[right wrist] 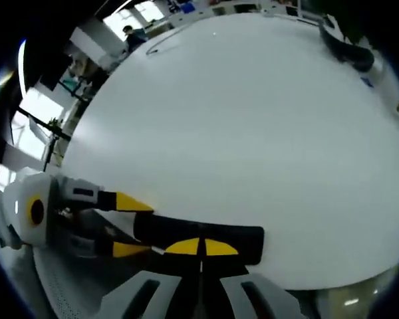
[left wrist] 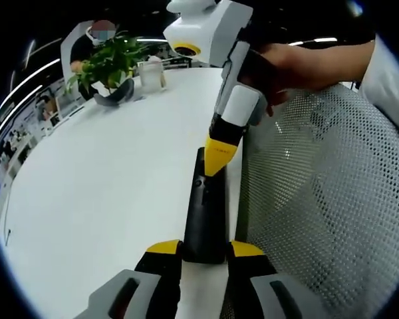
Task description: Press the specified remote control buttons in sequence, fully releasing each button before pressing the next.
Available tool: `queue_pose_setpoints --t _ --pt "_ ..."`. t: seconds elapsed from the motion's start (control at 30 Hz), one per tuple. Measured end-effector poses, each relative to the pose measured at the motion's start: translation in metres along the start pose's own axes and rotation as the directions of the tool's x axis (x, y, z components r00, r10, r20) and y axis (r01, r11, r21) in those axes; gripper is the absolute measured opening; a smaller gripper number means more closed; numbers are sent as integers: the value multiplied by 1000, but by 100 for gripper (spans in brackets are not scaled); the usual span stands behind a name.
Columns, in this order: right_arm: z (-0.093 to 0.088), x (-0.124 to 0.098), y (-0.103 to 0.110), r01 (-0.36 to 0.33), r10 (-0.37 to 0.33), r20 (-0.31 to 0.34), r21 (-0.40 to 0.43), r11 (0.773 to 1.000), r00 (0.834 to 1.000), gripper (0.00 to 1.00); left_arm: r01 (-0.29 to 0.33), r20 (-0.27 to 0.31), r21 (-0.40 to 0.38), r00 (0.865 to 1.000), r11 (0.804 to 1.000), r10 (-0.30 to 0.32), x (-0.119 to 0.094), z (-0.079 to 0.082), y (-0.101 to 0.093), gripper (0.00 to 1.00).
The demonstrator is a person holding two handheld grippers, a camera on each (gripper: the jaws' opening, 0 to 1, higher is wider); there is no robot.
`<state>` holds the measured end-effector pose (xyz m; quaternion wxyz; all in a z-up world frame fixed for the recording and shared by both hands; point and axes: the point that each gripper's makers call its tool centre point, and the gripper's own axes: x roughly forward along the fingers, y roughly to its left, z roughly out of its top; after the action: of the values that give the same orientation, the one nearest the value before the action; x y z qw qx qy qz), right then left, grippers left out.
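Remote control: one, black, long and slim (left wrist: 204,212), lying flat on the white table (left wrist: 106,199). Small raised buttons show on its top face near the far end; no lettering can be read. In the right gripper view it lies crosswise (right wrist: 199,236), a dark bar with squared ends.

Position: at the table's right edge, lengthwise along it, just beside the mesh chair back (left wrist: 319,186).

Left gripper: (left wrist: 206,251) jaws on either side of the remote's near end, yellow tips against its two long sides, clamped on it. Also seen in the right gripper view (right wrist: 130,226), coming in from the left, tips above and below the remote's end.

Right gripper: (left wrist: 219,156) yellow tips drawn together into one point, set down on the remote's top face toward its far end. A hand (left wrist: 286,66) holds it. In its own view the tips (right wrist: 201,247) meet over the remote's middle.

Edges: table edge runs directly along the remote's right side; mesh chair back fills the space beyond it.

Open room: broad bare tabletop to the left and far side of the remote.

Count: one remote, two grippers, one potted plant (left wrist: 110,66), one clear glass (left wrist: 151,76), both at the far end, well apart from the remote.
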<state>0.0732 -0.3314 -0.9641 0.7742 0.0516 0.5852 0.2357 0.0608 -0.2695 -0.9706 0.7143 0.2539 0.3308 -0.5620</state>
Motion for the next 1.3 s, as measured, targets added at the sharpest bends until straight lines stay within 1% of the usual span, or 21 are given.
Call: queue_pose_setpoints --t 0.1,0.27,0.3,0.33,0.37,0.4,0.47,0.5,0.53,0.57,0.67,0.73,0.8,0.87,0.97,1.07,1.13,1.2,1.3 --pt "0 0 1 19 -19 0 -6 1000 1000 0 -2 3 -1 1000 1000 2 0 0 -1 25" --pt "-1 0 1 25 -25 -2 -45 999 1000 0 -7 -10 -6 1000 1000 7 -1 1 -2 25" --pt "-1 0 1 31 -30 7 -71 997 1000 0 -9 -11 -7 1000 1000 9 -1 0 -2 25" --pt "-1 0 1 46 -43 26 -129 991 999 0 -12 -10 -10 1000 1000 12 0 0 -2 25" --pt "-1 -1 2 56 -51 39 -162 985 998 0 -14 -9 -14 1000 1000 14 0 0 -2 25" --pt "-1 -1 3 75 -64 66 -188 979 996 0 -15 -9 -16 1000 1000 15 0 0 -2 25" --pt "-2 -1 3 84 -69 97 -168 982 993 0 -16 -9 -16 1000 1000 16 0 0 -3 25" --pt "-5 -2 2 78 -63 94 -166 983 994 0 -18 -11 -17 1000 1000 17 0 0 -3 25" --pt "-2 -1 1 74 -61 86 -159 985 994 0 -20 -14 -20 1000 1000 19 0 0 -3 25" --pt "-1 -1 0 65 -55 79 -127 990 995 0 -25 -17 -26 1000 999 24 0 0 -3 25" --pt "-2 -1 0 51 -42 74 -127 991 996 0 -42 -21 -49 999 998 41 0 0 -4 25" --pt "-2 -1 1 52 -42 71 -141 989 997 0 -48 -23 -54 999 997 47 0 0 -4 25" --pt "-2 -1 1 64 -53 59 -204 977 997 0 -47 -23 -54 999 997 46 0 0 -4 25" --pt "-3 -1 3 68 -55 57 -246 967 997 0 -46 -19 -56 999 997 45 0 0 -4 25" --pt "-3 -1 2 54 -41 53 -279 959 998 0 -55 -17 -73 998 996 54 0 0 -4 25" --pt "-2 -1 2 2 1 9 -298 954 1000 0 -70 -20 -102 997 992 69 0 0 -3 25" --pt "-2 -1 1 -31 28 -14 -292 956 1000 0 -87 -25 -121 996 989 85 1 0 -3 25" --pt "-1 -1 1 -84 77 -35 -255 963 996 0 -105 -22 -134 994 985 103 2 0 -4 25" --pt "-1 -1 0 -109 103 -38 -246 963 994 0 -113 -16 -141 994 984 111 1 0 -3 26"
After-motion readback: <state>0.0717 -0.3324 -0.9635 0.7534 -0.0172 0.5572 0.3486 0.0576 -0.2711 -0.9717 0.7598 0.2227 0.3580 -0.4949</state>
